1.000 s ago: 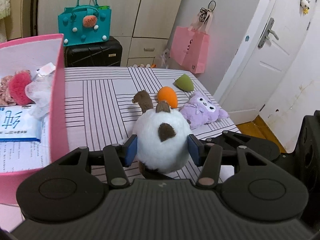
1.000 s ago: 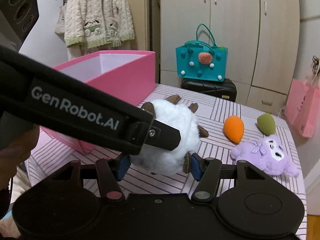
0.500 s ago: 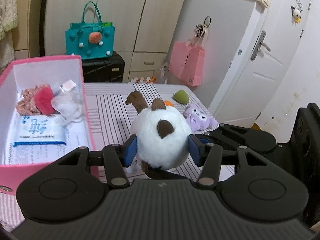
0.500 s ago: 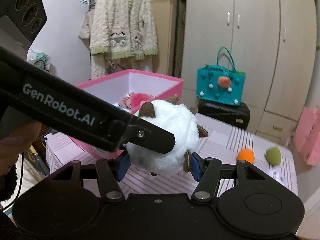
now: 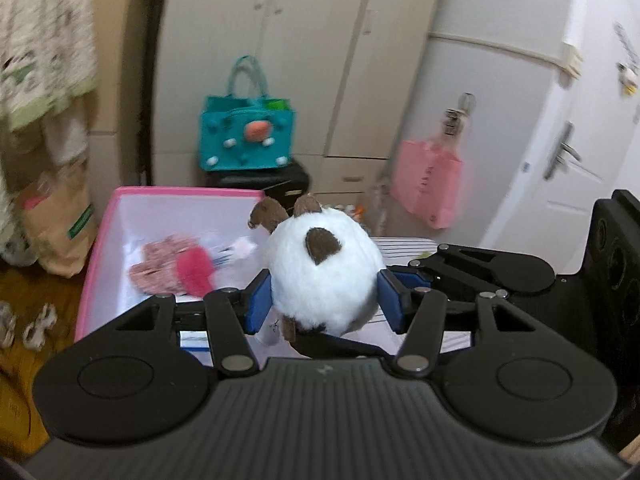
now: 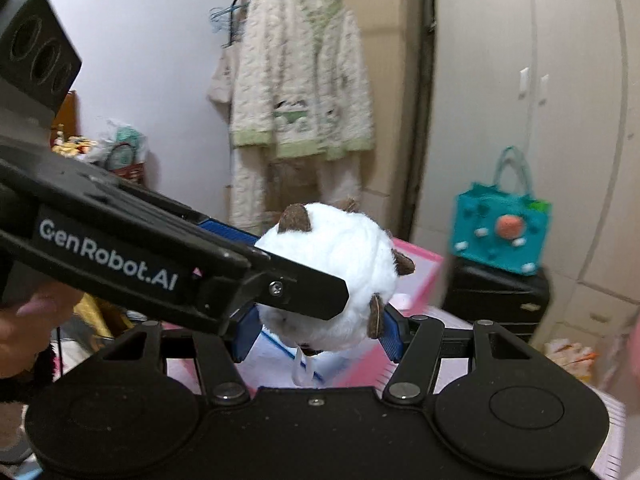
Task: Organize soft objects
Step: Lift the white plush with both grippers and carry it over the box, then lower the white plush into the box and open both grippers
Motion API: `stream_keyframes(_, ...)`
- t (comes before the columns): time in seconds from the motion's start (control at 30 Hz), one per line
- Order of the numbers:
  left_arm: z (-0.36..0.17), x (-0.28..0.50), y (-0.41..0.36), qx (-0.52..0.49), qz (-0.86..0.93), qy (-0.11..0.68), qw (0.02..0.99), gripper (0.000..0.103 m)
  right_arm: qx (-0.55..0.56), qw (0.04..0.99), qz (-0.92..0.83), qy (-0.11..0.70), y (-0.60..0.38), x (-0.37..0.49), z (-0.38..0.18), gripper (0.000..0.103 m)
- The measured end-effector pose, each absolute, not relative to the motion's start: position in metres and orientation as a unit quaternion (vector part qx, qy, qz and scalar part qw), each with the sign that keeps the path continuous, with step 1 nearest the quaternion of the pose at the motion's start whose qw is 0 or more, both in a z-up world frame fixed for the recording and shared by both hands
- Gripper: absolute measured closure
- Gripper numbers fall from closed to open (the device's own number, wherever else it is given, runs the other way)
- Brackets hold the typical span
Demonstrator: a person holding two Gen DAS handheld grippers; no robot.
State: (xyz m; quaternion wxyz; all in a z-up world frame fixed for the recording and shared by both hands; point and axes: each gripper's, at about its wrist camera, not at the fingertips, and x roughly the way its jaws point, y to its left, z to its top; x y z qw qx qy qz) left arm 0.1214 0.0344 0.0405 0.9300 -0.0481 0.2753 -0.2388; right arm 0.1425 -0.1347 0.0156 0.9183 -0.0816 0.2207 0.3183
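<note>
lifted off the table — both grippers (image 5: 324, 300) (image 6: 316, 334) clamp white plush (image 5: 324, 276) above pink box (image 5: 104, 240).

soft, even indoor light; backgrounds smeared by motion blur, fisheye bending the edges, no glare.

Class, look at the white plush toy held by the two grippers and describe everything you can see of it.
The white plush toy is a round, fluffy ball with small brown felt-like ears or feet sticking out and a white tag hanging beneath. It is held in the air, clamped by both the left gripper and the right gripper, blue pads pressing its sides. Behind and below it lies the open pink box.
</note>
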Motion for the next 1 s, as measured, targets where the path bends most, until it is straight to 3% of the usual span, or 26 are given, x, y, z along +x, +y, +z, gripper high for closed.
stream_keyframes(0.43, -0.003, 0.190, 0.125, -0.148, -0.164, 0.387, 0.895, 0.049, -0.033, 0.847, 0.400, 0.350, -0.071, 0.213, -0.022, 0.040)
stream_keyframes(0.63, -0.024, 0.205, 0.132, -0.140, -0.158, 0.429, 0.878, 0.049, -0.053, 0.833, 0.407, 0.371, -0.055, 0.222, -0.034, 0.041)
stream_keyframes(1.0, -0.033, 0.201, 0.129, -0.077, -0.148, 0.425, 0.890, 0.047, -0.112, 0.814, 0.417, 0.389, -0.034, 0.230, -0.046, 0.041)
